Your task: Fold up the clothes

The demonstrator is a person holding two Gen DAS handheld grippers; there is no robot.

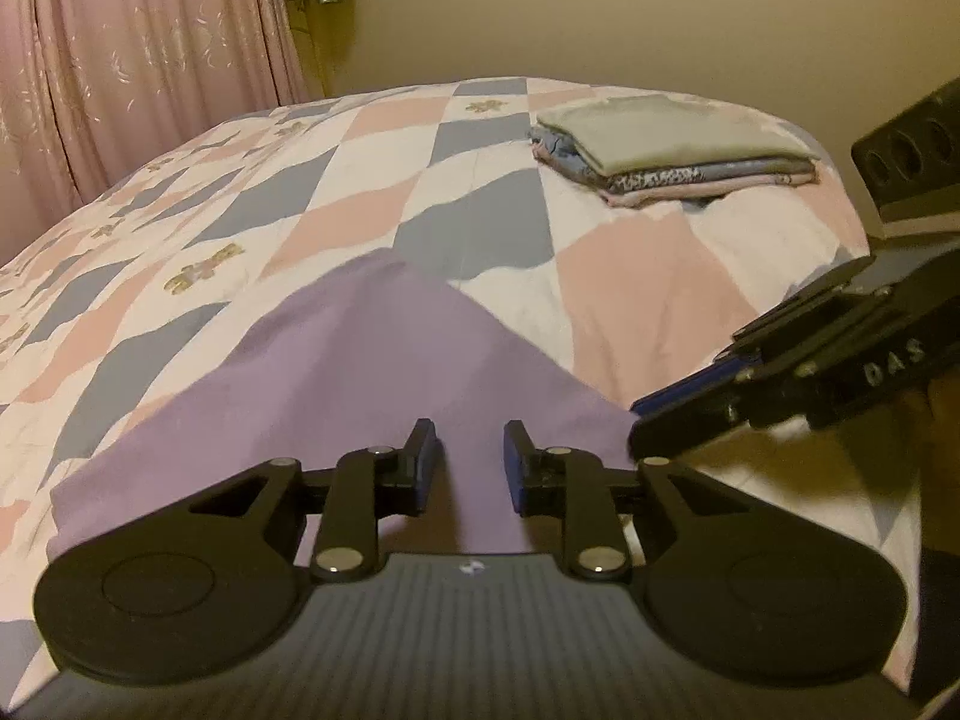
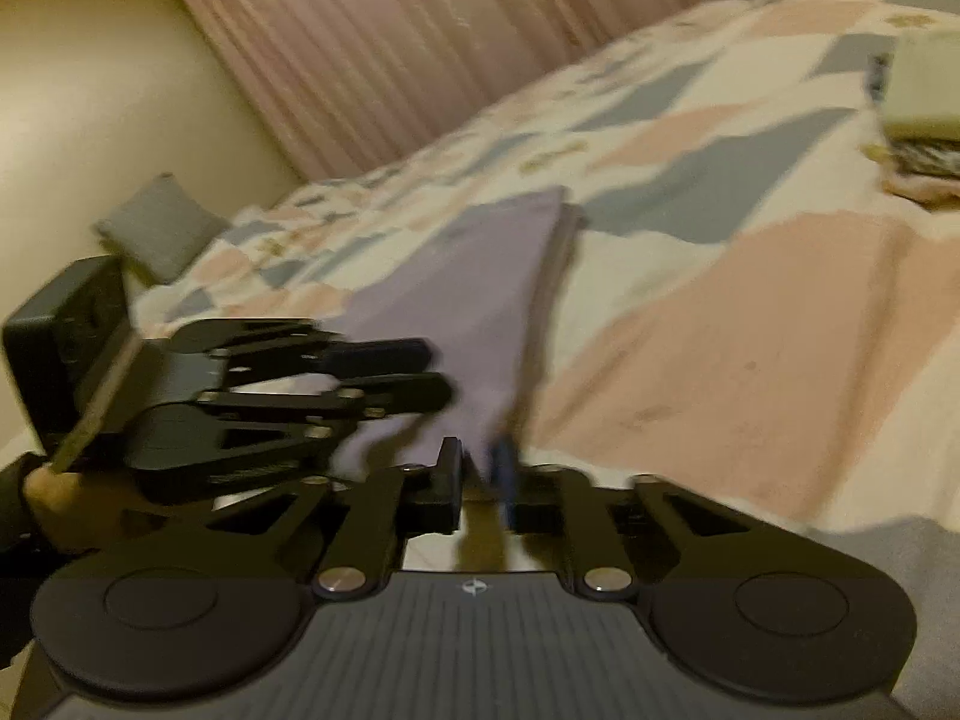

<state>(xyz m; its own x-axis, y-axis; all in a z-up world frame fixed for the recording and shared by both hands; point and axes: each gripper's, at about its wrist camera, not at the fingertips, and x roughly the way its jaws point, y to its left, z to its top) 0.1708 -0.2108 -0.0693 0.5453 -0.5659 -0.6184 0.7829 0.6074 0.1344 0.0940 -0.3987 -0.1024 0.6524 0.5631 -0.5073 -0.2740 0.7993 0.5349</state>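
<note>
I am holding my left tongs point(image 1: 471, 459) parted over the near edge of the lilac garment point(image 1: 336, 360), which is lying on the bed point(image 1: 630, 276). My right tongs point(image 2: 480, 474) are pinching that garment's near corner (blurred). The folded stack point(image 1: 675, 147) is sitting at two o'clock, well apart.

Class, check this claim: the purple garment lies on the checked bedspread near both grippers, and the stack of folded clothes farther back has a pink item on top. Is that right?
Not quite. The top item of the stack of folded clothes is pale green, with pink at the bottom, as the left wrist view shows. The purple garment does lie on the checked bedspread near both grippers.
</note>
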